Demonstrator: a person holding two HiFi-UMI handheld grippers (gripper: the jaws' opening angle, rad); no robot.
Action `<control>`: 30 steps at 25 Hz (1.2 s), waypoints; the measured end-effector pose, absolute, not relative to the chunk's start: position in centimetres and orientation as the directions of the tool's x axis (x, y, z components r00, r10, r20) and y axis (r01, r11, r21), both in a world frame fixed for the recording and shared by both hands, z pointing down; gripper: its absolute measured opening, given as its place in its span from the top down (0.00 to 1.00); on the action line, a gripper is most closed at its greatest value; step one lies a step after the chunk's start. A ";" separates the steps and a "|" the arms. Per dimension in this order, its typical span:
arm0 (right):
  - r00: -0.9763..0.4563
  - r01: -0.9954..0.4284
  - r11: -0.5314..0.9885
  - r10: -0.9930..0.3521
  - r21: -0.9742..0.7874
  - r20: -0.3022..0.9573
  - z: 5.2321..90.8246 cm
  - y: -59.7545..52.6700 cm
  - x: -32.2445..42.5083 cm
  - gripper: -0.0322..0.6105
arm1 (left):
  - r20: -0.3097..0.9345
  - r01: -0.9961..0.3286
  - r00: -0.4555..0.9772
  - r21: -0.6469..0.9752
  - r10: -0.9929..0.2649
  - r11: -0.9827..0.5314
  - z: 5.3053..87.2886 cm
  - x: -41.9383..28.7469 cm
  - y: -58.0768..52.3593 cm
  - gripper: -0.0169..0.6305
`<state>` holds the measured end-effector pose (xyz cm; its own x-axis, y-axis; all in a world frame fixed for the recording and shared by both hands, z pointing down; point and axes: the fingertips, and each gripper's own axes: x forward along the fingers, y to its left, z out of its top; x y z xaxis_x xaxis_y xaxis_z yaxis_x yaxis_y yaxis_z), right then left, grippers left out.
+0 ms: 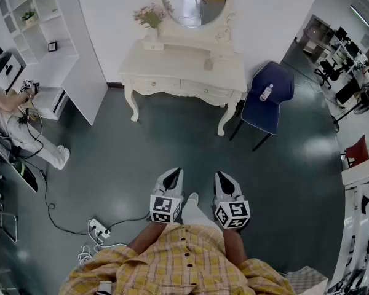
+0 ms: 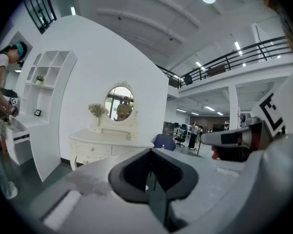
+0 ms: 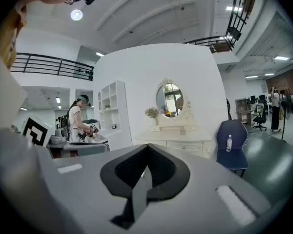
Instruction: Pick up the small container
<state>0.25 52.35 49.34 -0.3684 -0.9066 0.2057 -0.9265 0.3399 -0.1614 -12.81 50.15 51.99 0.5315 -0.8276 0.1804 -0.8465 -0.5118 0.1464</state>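
Both my left claw (image 1: 174, 171) and right claw (image 1: 221, 176) are clenched, empty. The container (image 1: 208, 64) stands on the desk (image 1: 172, 67), well apart. Reaching it without opening, I would likely knock it over.

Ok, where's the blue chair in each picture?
Head view: the chair is at the upper right, just right of the table.
Left gripper view: the chair is near the centre, right of the table.
Right gripper view: the chair is right of centre, right of the table.
Shared landmark: the white table with the oval mirror.
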 end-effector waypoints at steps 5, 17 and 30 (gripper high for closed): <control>-0.367 -0.927 0.336 -0.904 -0.169 0.217 50.2 50.4 1.3 0.95 | 0.187 -0.848 0.529 0.157 -0.828 -0.506 52.7 -11.9 48.3 0.97; -0.457 -0.886 0.424 -0.868 -0.190 0.195 50.3 40.2 4.3 0.95 | 0.173 -0.839 0.544 0.136 -0.821 -0.527 51.7 -8.7 38.5 0.97; -0.490 -0.861 0.453 -0.861 -0.231 0.138 49.8 31.5 8.6 0.95 | 0.157 -0.854 0.520 0.104 -0.840 -0.509 50.7 -5.0 30.0 0.97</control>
